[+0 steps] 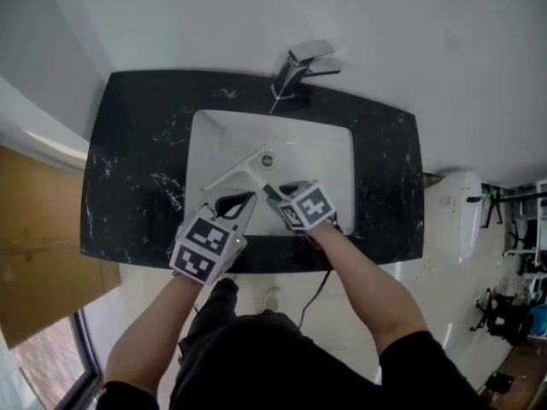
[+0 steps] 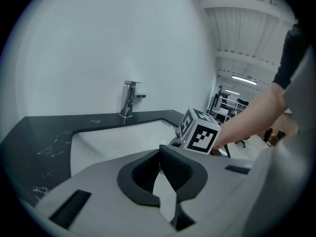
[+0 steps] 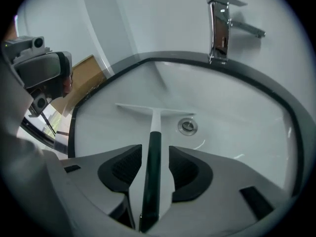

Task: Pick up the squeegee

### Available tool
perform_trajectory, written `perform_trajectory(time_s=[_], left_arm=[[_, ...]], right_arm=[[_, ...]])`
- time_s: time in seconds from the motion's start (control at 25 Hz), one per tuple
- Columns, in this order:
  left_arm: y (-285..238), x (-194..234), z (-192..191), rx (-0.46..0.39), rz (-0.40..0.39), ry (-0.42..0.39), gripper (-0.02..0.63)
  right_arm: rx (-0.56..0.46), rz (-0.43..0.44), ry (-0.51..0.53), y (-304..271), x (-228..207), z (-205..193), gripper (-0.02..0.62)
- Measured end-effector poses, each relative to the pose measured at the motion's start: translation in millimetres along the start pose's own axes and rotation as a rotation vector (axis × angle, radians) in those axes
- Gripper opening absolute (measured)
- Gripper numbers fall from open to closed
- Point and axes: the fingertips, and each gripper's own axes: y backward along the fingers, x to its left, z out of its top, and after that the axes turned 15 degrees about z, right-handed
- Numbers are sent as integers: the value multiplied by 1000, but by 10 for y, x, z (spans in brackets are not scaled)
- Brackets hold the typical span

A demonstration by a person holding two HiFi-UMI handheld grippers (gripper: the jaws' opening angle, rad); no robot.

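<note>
Black stone countertop, flecked with white veins, around a plain white rectangular basin. Silvery chrome faucet. Squeegee: white blade, dark greenish handle. Grey left gripper and right gripper: black pads, black-and-white marker cubes.

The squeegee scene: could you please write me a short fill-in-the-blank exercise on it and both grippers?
The squeegee lies in the ____ sink. The right gripper has its jaws ____, with the squeegee's handle between them. The left gripper has its jaws ____, with nothing between them. The faucet stands on a ____ countertop.
Missing words: white; open; shut; black.
</note>
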Motion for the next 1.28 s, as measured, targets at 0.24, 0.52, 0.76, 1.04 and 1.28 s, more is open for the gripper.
perform_trajectory(time_s=[0.24,0.52,0.76,1.04,1.28], left_arm=[[-65,57,-8,0,-28,42,0],[53,160,13,-19,-4,71,0],[300,69,171,-76,-6,58,0],[888,-452,401,-182,-8,7,0],[1591,-1411,436,-293,20,-18,0]], right_arm=[[79,70,-51,-231,-125,-97,174],[56,67,-37,-182,-126,-44,98],[-52,28,-8,263,21,159,98],[-318,-34,53,1413,602,56,98],[-596,-117,122,2770,1226,-774,97]])
